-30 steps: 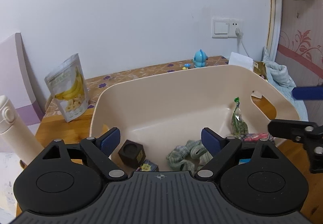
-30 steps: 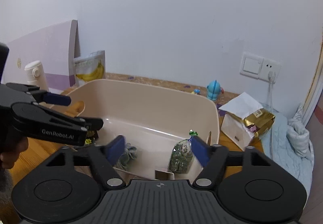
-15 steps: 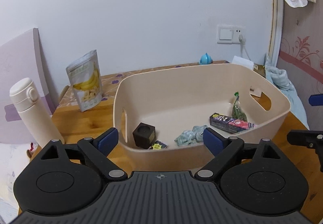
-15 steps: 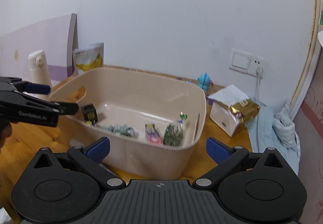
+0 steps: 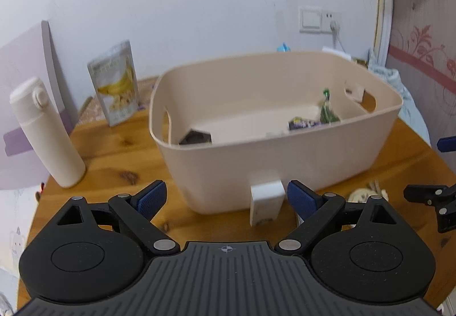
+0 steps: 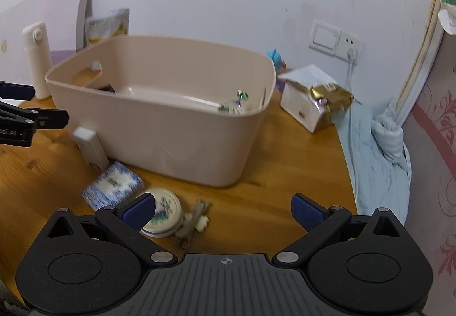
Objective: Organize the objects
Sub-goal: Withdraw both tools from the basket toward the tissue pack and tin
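Note:
A beige bin [image 5: 285, 156] [image 6: 176, 139] stands on the round wooden table and holds a dark cube [image 5: 195, 138], a green packet [image 5: 327, 113] and a dark flat pack [image 5: 303, 123]. A small white box [image 5: 266, 199] [image 6: 89, 145] leans against the bin's near wall. My left gripper [image 5: 226, 197] is open and empty, just in front of that box. My right gripper [image 6: 223, 207] is open and empty above the table. A blue-patterned pack [image 6: 112, 186], a round tin [image 6: 164, 213] and a small brown-and-white bundle [image 6: 195, 219] lie before it.
A white bottle [image 5: 47, 133] and a banana snack bag [image 5: 115, 82] stand left of the bin. A white carton with a gold bag [image 6: 316, 98], a blue toy [image 6: 276, 56] and blue cloth [image 6: 379, 150] are on the right. The wall is close behind.
Both grippers have pulled back and down from over the bin. The white box, patterned pack and tin in front of the bin have come into view.

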A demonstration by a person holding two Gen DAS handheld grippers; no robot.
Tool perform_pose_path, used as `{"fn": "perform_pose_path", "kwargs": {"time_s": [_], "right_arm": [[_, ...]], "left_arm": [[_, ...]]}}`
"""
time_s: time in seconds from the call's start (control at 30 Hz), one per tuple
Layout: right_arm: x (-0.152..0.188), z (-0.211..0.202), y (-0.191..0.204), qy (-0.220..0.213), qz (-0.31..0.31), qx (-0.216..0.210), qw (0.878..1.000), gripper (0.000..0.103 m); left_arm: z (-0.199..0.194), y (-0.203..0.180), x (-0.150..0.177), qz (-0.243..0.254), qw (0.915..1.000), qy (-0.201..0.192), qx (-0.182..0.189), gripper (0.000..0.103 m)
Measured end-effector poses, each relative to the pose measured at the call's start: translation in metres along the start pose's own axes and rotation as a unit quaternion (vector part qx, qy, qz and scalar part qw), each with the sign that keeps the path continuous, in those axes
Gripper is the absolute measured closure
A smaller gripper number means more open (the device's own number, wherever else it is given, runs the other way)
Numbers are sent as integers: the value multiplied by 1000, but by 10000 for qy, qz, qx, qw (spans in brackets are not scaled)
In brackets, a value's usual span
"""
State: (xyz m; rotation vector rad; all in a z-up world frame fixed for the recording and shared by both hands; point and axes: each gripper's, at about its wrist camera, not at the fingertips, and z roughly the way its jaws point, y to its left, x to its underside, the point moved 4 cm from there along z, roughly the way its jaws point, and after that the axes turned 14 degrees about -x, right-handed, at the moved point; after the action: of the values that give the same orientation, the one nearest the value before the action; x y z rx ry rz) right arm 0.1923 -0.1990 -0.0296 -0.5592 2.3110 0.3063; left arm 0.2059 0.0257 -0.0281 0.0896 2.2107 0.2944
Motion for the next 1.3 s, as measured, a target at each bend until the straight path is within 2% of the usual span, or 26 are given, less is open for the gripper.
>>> {"fn": "perform_pose_path", "kwargs": {"time_s": [0.13,0.3,0.53,0.83,0.93,1.13,1.27,1.3], "right_arm": [[10,10,-5,216,64,35,9997,0],[25,25,-10,551,14,173,9983,0],[36,41,-12,780,101,47,9969,0],[32,53,-11,622,322,-276,9972,0],[31,58,-13,574,425,-498,9962,0],[28,63,-12,417,452,-466,9970,0],[28,62,-11,174,520,-400,9977,11],[28,61,-9,112,504,-403,9979,19]], "left_arm": [[13,-9,11,53,9997,208,109,10],[24,-19,23,51,9994,326,52,10],[40,-29,31,159,9986,496,15,10],[55,-32,33,106,9977,672,43,10],[61,-33,33,83,9972,741,17,10],[71,-36,31,8,9970,772,49,10],[76,-34,30,-203,9962,849,69,11],[76,-34,29,-267,9957,877,93,13]]}}
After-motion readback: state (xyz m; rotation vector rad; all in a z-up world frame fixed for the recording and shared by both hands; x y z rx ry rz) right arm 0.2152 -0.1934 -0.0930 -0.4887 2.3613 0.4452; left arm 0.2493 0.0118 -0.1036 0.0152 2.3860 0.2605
